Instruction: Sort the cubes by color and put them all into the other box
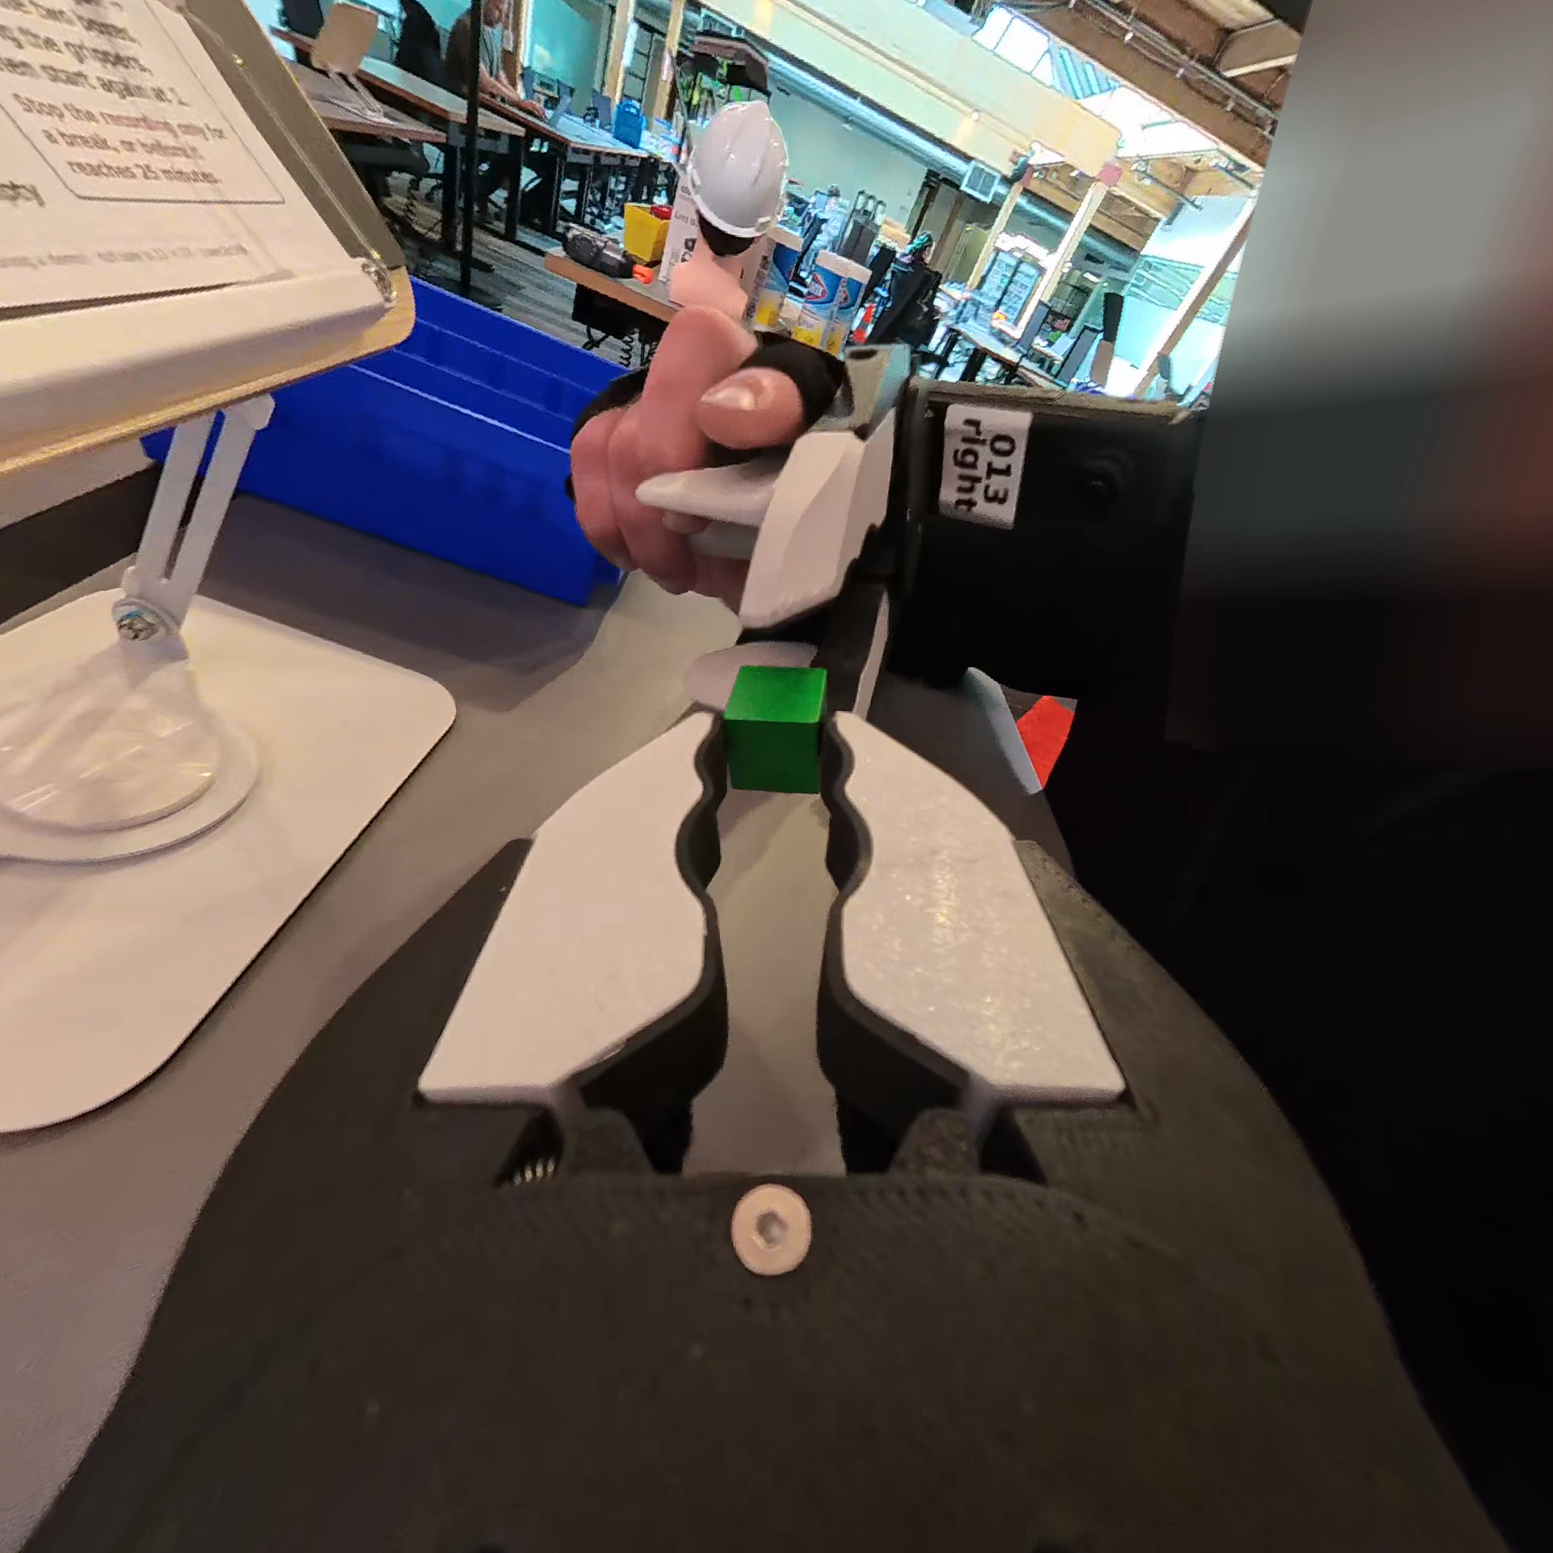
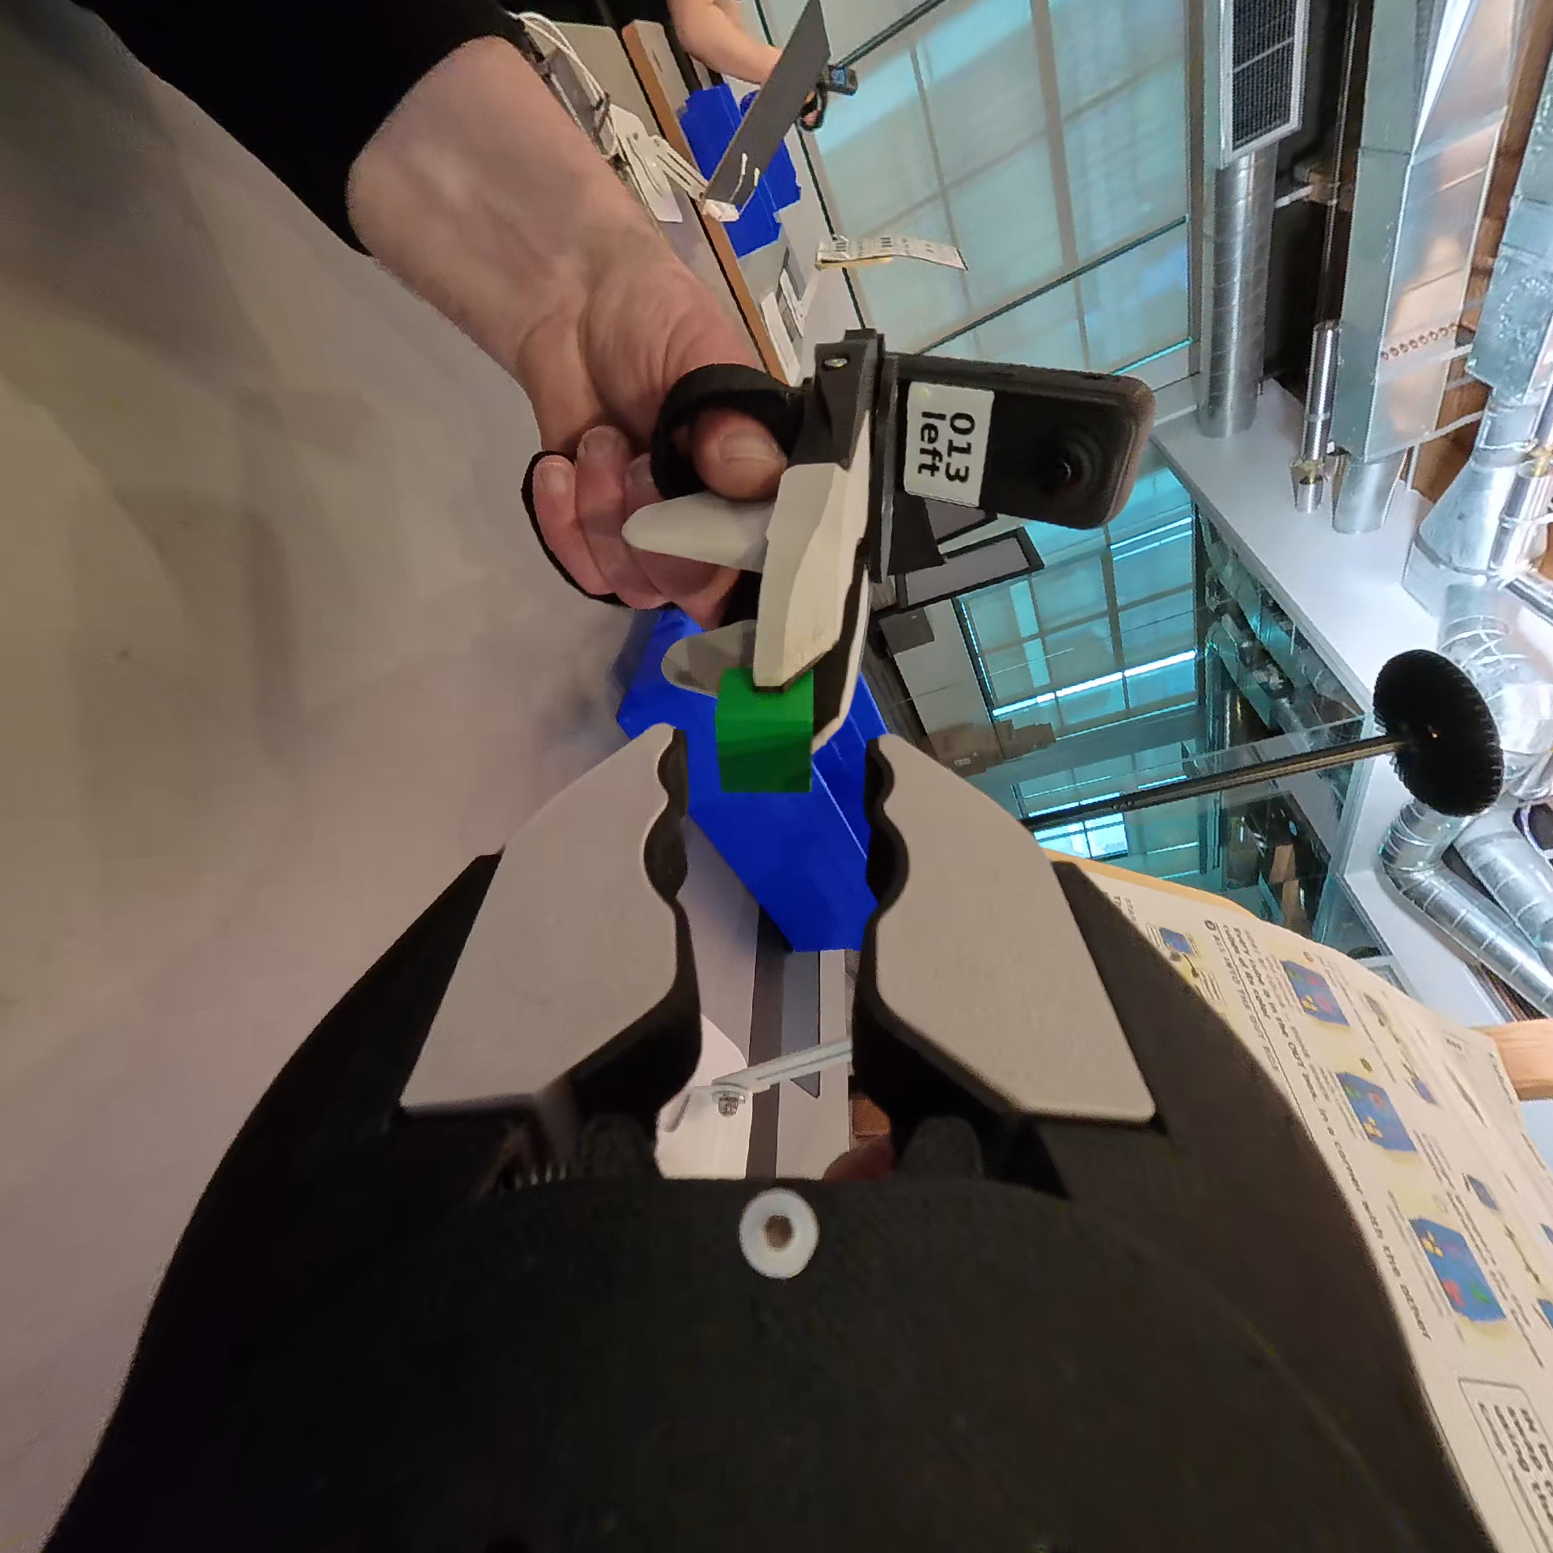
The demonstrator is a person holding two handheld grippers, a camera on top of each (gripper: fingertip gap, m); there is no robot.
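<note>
A: Where is the green cube [image 1: 774,739]?

B: In the air between the two tools, off the bench [image 1: 538,672]. The left hand-held gripper [image 1: 775,744] pinches it at the fingertips, its jaws nearly closed on the cube's two sides.

A: And the other one?

B: The right hand-held gripper [image 2: 771,756] is spread wider than the cube, its tips either side of it without touching. In the left wrist view it stands just beyond the cube.

A: Room to move?

B: Tight. On the left a white stand [image 1: 168,756] with a rounded flat base sits on the grey bench, carrying a printed sheet. The blue box [image 1: 437,445] lies behind it, near the bench's far edge.

A: Surfaces?

B: Fingers [image 1: 605,908] are smooth pale plastic with wavy black inner pads; the bodies are rough black. Each tool's camera carries a white sticker. A red piece [image 1: 1046,735] shows at the right, partly hidden.
</note>
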